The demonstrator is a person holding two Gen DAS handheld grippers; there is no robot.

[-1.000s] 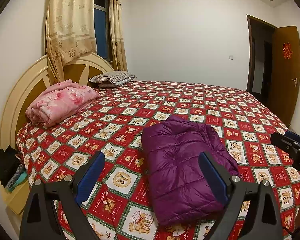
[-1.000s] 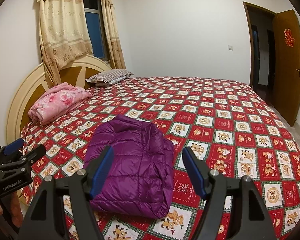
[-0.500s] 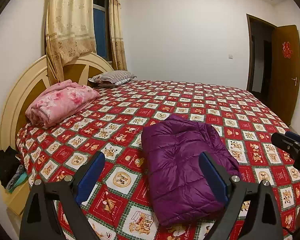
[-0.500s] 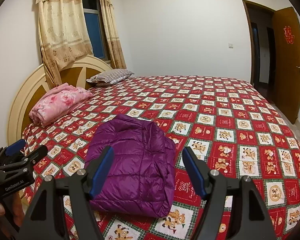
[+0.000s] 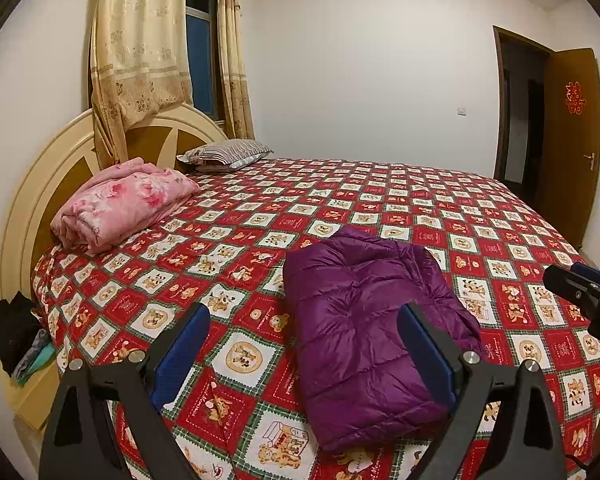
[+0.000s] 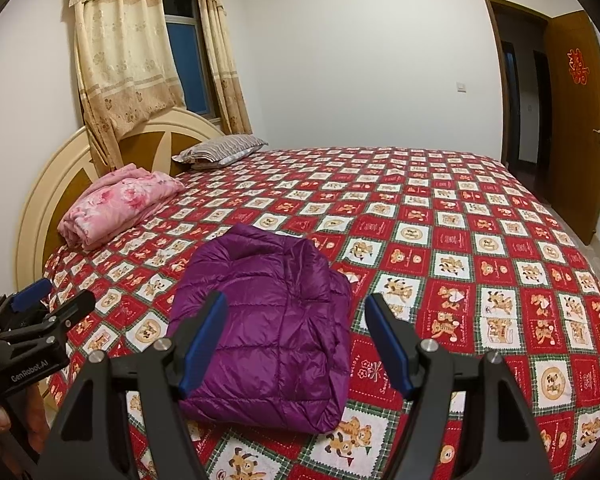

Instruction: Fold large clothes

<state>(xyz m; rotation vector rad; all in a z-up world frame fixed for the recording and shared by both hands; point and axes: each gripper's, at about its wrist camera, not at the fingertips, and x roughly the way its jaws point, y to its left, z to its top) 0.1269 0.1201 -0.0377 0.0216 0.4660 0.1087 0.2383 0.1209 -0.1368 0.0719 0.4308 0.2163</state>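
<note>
A purple puffer jacket (image 5: 364,320) lies folded into a compact rectangle near the front edge of the bed; it also shows in the right wrist view (image 6: 268,332). My left gripper (image 5: 304,344) is open and empty, held above and in front of the jacket's left side. My right gripper (image 6: 296,340) is open and empty, held above the jacket's near right part. Neither touches the jacket. The right gripper shows at the right edge of the left wrist view (image 5: 580,292), and the left gripper at the left edge of the right wrist view (image 6: 36,320).
The bed has a red checked bear-print cover (image 5: 380,208). A folded pink quilt (image 5: 124,204) and a striped pillow (image 5: 224,154) lie by the cream headboard (image 5: 32,200). Dark clothes (image 5: 12,336) sit on a bedside stand. An open wooden door (image 5: 572,140) is at right.
Both grippers have shifted only slightly; the view of the bed and jacket is almost the same. The jacket has not moved.
</note>
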